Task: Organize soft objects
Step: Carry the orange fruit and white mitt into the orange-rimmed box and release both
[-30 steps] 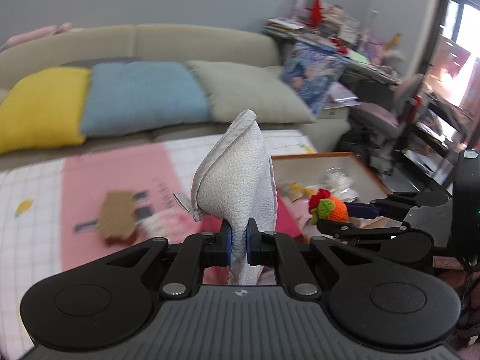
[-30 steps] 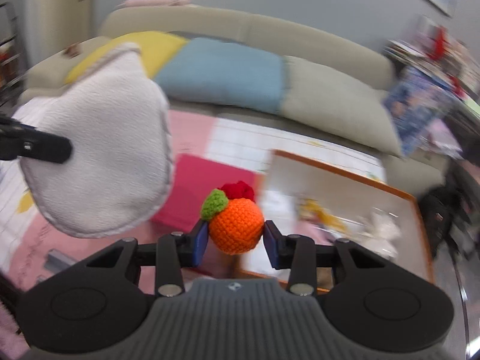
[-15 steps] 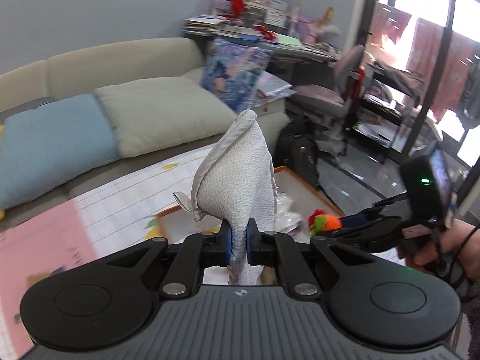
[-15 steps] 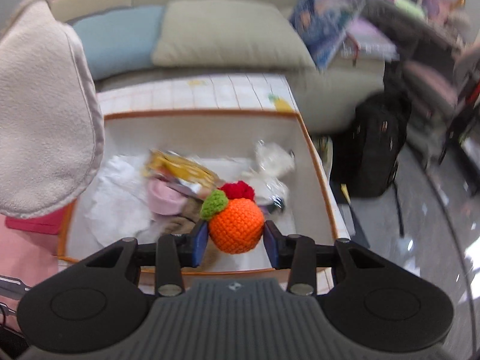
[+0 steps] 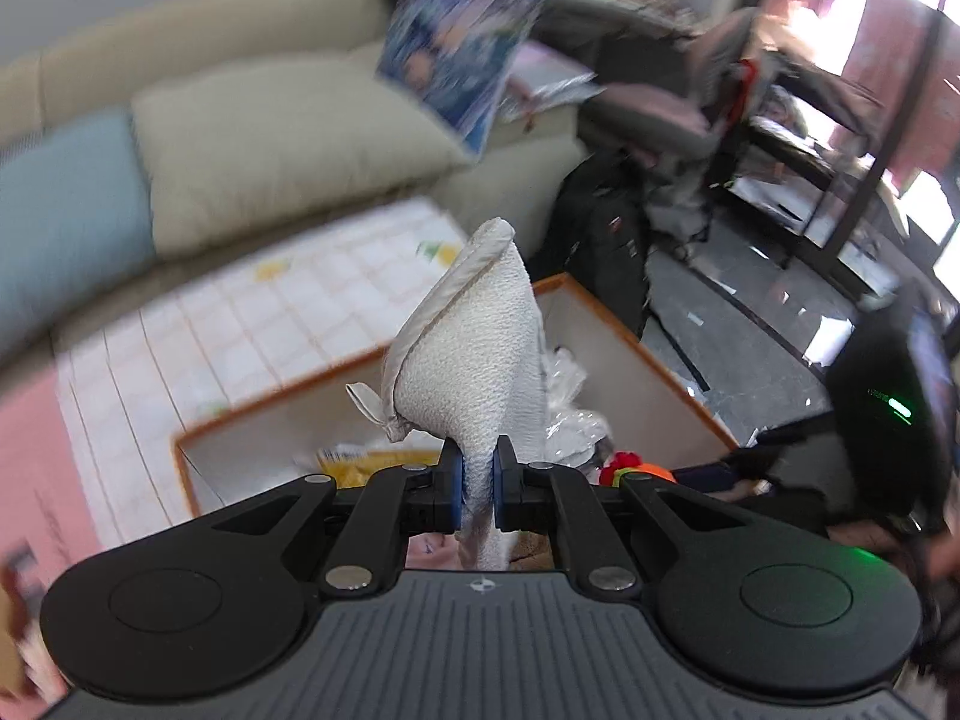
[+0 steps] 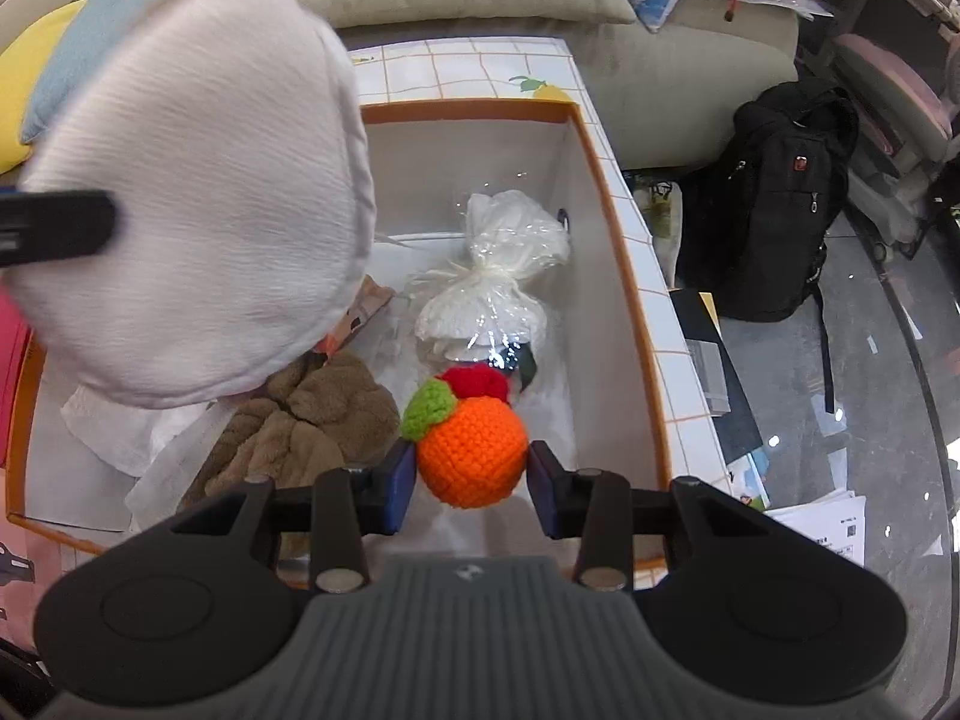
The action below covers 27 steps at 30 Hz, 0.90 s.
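My left gripper (image 5: 477, 489) is shut on a white terry cloth (image 5: 474, 354) that stands up between its pads; the same cloth (image 6: 192, 192) fills the upper left of the right wrist view. My right gripper (image 6: 471, 474) is shut on a crocheted orange ball (image 6: 471, 456) with a green leaf and red top, also visible as the ball (image 5: 636, 471) in the left wrist view. Both hang over a white box with an orange rim (image 6: 606, 192), (image 5: 606, 324). Inside lie a clear-wrapped white bundle (image 6: 498, 276), a brown plush cloth (image 6: 300, 426) and white paper.
The box sits on a tiled mat (image 6: 480, 69) before a sofa with beige cushion (image 5: 288, 138) and blue cushion (image 5: 60, 216). A black backpack (image 6: 780, 198) stands on the dark floor to the right, with papers (image 6: 822, 522) near it. A pink mat (image 5: 30, 456) lies left.
Both grippers swung right from over the pink mat to above the box and tilted downward. Each keeps its hold: cloth in the left, orange ball in the right.
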{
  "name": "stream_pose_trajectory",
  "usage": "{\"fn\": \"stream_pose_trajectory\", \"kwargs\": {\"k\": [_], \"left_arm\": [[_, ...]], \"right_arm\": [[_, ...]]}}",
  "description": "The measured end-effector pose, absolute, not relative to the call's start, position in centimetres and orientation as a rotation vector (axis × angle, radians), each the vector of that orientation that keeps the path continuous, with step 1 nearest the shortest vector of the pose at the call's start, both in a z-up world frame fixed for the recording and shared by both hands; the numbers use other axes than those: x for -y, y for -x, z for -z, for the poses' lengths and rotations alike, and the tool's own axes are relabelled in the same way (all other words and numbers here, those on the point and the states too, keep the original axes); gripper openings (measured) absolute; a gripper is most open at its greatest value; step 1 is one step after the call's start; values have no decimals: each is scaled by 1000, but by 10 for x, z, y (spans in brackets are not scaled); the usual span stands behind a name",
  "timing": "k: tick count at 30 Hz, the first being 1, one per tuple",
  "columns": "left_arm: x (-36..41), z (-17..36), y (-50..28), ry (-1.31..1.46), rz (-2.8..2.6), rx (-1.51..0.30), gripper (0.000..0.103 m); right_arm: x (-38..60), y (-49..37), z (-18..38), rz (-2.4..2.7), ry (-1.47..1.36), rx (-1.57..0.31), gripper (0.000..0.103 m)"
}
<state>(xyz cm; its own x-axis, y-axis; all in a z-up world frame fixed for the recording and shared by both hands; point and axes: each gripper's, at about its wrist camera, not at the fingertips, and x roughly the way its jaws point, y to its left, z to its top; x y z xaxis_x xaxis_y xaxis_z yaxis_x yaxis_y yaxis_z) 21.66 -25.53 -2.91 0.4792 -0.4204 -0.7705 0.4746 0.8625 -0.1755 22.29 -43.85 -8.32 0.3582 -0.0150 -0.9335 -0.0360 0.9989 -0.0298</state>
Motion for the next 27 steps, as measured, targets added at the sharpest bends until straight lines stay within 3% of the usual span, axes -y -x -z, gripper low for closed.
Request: {"fn": "stream_pose_trajectory", "kwargs": {"k": [7, 12, 16, 23, 27], "left_arm": [[260, 57, -242, -7, 493, -1061, 10], [273, 66, -250, -131, 427, -1104, 12], [267, 67, -250, -142, 419, -1113, 19], [258, 56, -245, -188, 421, -1086, 44], [249, 45, -238, -190, 433, -1047, 46]], "right_arm": [[441, -234, 100, -13, 74, -1262, 40], [438, -237, 105, -29, 85, -1285, 40], [439, -240, 107, -27, 93, -1290, 40], [437, -240, 101, -18, 102, -1277, 53], [433, -237, 92, -18, 108, -1254, 53]]}}
